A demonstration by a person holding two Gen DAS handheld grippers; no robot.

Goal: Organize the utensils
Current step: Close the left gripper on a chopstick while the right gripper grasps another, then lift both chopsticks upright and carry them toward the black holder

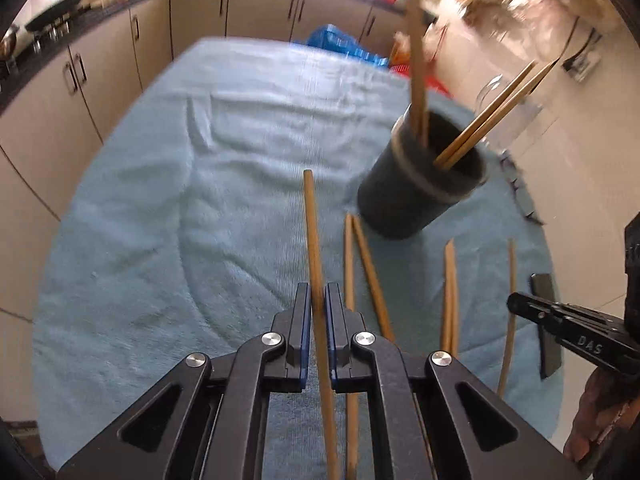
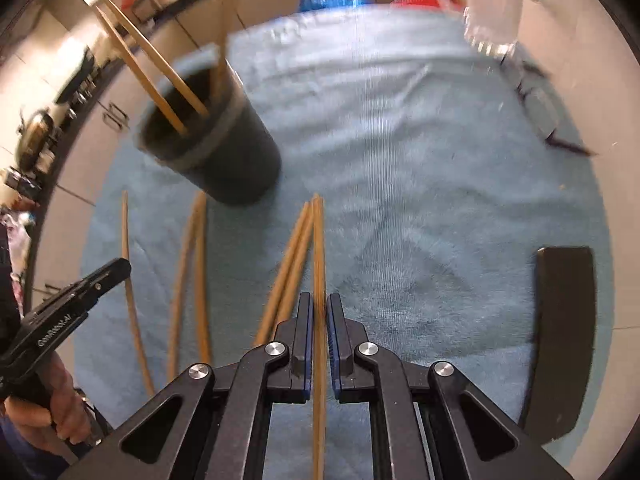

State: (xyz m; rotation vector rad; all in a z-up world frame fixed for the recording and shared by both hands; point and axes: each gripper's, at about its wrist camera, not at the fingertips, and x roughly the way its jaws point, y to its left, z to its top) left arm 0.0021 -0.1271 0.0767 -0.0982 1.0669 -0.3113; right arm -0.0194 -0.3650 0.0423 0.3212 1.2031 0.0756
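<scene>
Wooden chopsticks are lying scattered on the light blue towel in the lower middle of both views. The left gripper is clamping one wooden chopstick between its blue-padded fingers, the stick running forward up the middle of the left wrist frame. The right gripper is likewise pinching a chopstick that is pointing toward the frame's centre, just beside a loose pair resting on the towel. The black utensil holder is standing right of centre in the left view, upper left in the right view, with several chopsticks leaning out of it. A clear glass jar is showing blurred at the upper right of the right view, and a flat black object is lying at that frame's right edge.
</scene>
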